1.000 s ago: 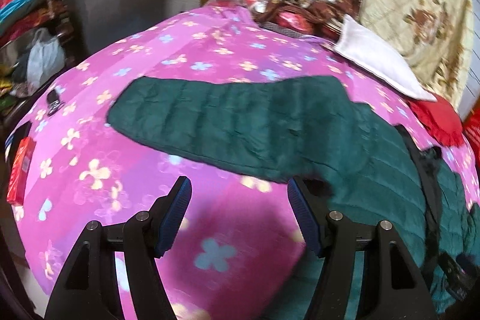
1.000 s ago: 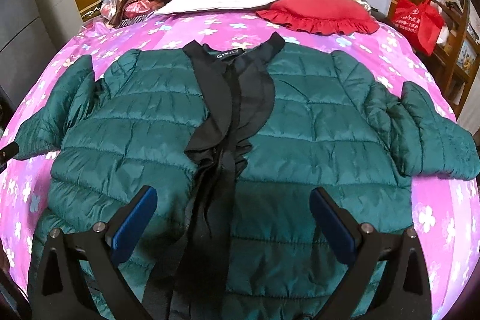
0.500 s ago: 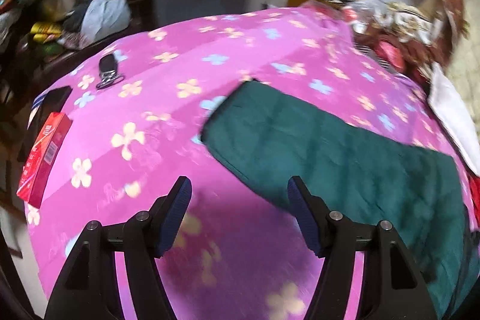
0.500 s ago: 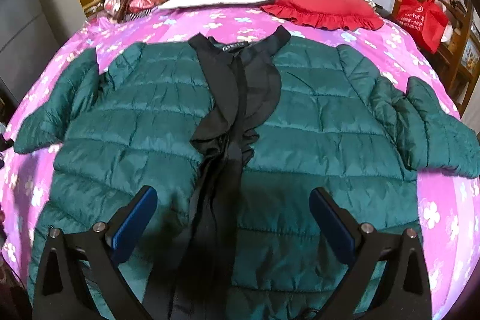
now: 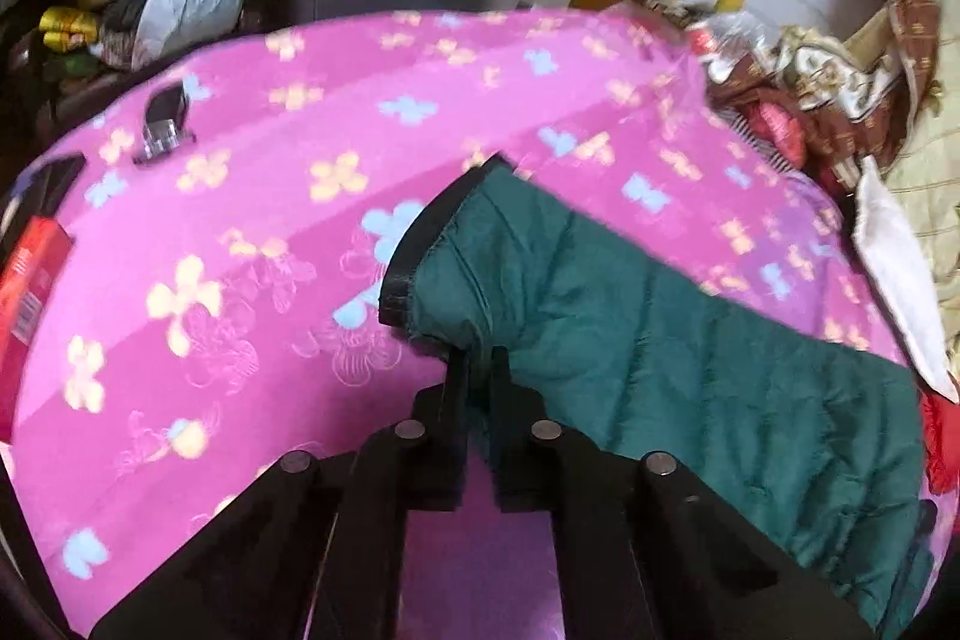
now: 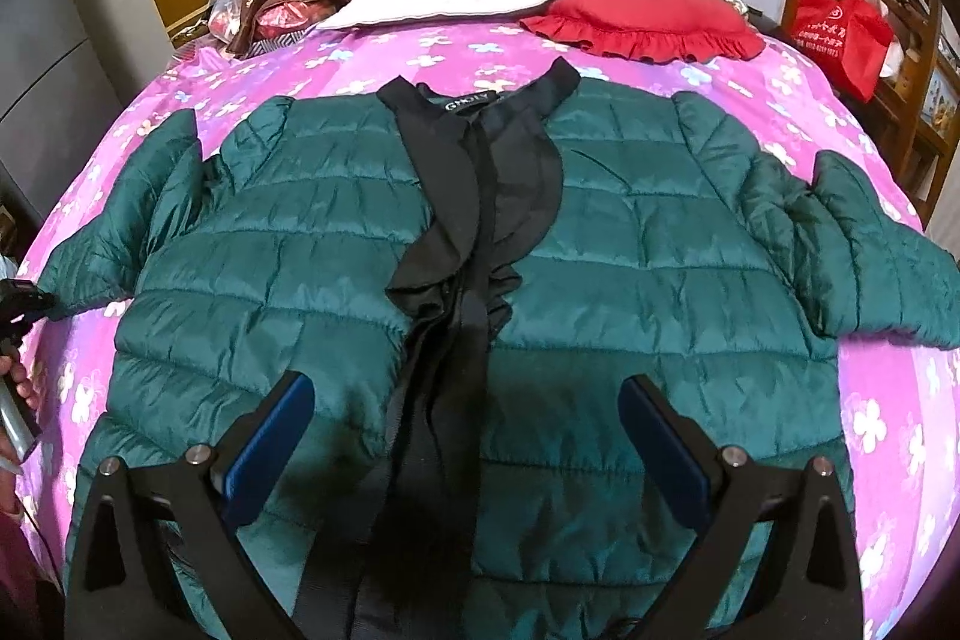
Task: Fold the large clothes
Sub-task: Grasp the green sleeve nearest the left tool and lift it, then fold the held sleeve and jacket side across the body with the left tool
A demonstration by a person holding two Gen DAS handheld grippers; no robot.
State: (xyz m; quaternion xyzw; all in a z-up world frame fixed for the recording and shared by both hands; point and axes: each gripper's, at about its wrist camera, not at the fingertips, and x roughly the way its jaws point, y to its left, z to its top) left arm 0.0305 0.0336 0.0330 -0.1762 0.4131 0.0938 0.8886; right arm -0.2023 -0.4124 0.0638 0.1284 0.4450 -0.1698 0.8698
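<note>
Right wrist view: pink floral bed (image 6: 750,94) w/ green puffer jacket (image 6: 630,244) spread flat, front up, directly ahead of right hand-held gripper (image 6: 468,436), fingers wide apart, holding nothing. Left hand-held gripper (image 5: 477,364) pinched tight on sleeve (image 5: 510,280) nr black cuff (image 5: 420,244), sleeve running off to its right.
</note>
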